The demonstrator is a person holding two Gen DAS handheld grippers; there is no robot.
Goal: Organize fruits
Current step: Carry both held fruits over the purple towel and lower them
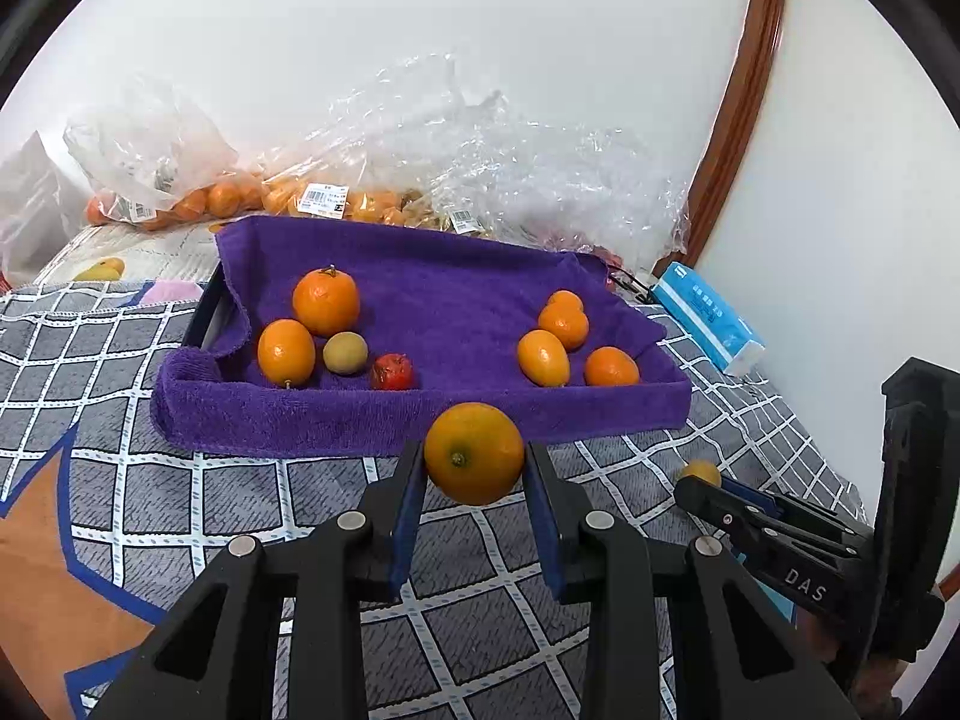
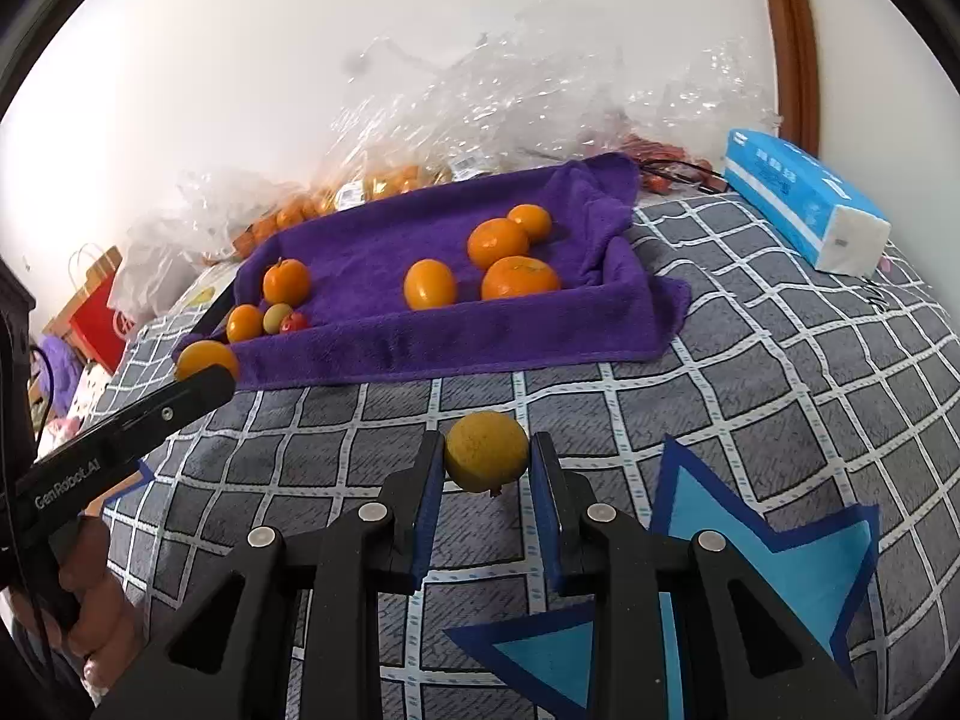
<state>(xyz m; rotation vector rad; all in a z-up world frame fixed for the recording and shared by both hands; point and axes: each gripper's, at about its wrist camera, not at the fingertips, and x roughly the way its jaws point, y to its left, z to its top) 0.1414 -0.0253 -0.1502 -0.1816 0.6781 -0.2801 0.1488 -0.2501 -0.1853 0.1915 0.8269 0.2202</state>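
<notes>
Left-wrist view is showing the left gripper [image 1: 474, 468] clamping an orange [image 1: 474, 453] between its blue pads, which are pressing on both sides of the fruit just in front of the near edge of the purple towel [image 1: 444, 294]. That towel is lying draped over a dark tray [image 1: 207, 312] on the grey checked bedcover [image 1: 150, 348]. On the towel, fruit is sitting in two groups: to the left a large mandarin [image 1: 326, 302], a smaller orange citrus [image 1: 286, 353], a pale greenish-yellow fruit [image 1: 345, 352] and a small red fruit [image 1: 392, 372]; to the right four orange citrus [image 1: 567, 339] lying close together. Behind the towel, clear plastic bags [image 1: 480, 168] holding more oranges are leaning against the white wall, and a blue tissue pack [image 1: 708, 318] is lying to the right.

From the right wrist, the right gripper [image 2: 487, 468] is gripping a yellow fruit [image 2: 486, 459], its pads closing on it from both sides above the bedcover, well short of the towel. At the left of this view the other gripper is holding its orange near the towel's front left corner, and a hand [image 2: 90, 588] is wrapping around its handle. A red paper bag [image 2: 96, 306] is standing at the far left.
</notes>
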